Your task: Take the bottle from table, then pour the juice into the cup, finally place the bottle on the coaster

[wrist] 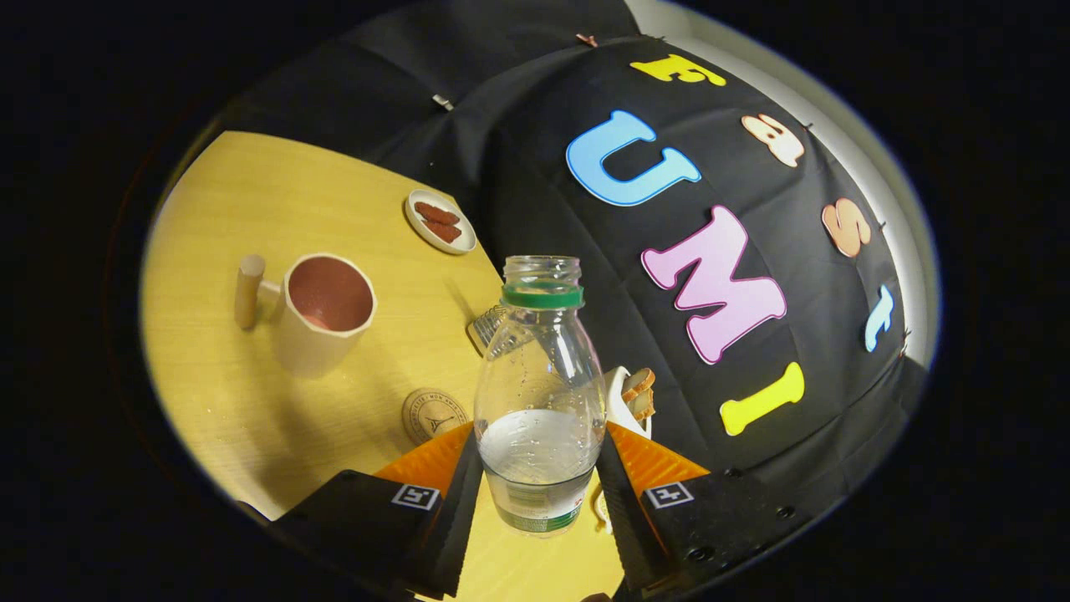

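A clear glass bottle (539, 393) with a green neck ring and no cap stands upright between my fingers, a little clear liquid in its lower part. My gripper (539, 468) is shut on the bottle, one finger pressing each side of its lower body, and the bottle seems lifted above the table. A beige cup (322, 316) with a reddish inside and a peg handle stands on the wooden table (251, 209), beyond my fingers to the left. A round cork coaster (430, 414) lies flat just ahead of my left finger.
A small white plate (440, 221) with reddish-brown pieces sits at the table's far edge by the black cloth wall. A white holder with toast slices (635, 393) stands right behind the bottle. A ribbed object (487, 326) peeks out behind the bottle's shoulder.
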Available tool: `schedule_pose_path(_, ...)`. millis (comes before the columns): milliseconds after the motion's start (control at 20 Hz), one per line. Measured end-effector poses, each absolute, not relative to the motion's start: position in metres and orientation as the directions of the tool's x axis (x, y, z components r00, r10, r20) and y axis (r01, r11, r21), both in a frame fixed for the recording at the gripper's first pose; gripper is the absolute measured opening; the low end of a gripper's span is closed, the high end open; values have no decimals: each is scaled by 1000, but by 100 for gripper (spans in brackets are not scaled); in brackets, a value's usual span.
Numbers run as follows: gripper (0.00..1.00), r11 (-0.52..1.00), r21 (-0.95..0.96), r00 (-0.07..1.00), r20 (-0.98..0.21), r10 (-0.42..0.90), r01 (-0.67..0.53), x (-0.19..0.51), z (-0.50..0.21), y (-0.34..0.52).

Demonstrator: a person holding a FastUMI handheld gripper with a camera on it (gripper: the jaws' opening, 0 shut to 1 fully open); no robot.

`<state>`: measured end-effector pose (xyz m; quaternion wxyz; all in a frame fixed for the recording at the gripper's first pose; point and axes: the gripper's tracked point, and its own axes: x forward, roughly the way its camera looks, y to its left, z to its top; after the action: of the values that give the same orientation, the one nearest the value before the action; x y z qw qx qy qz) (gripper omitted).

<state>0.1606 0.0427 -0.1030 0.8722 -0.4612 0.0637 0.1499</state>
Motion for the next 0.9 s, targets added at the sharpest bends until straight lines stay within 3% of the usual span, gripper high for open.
schedule_pose_path(900, 74, 192, -921, 933, -301, 196, -338, 170, -135, 77)
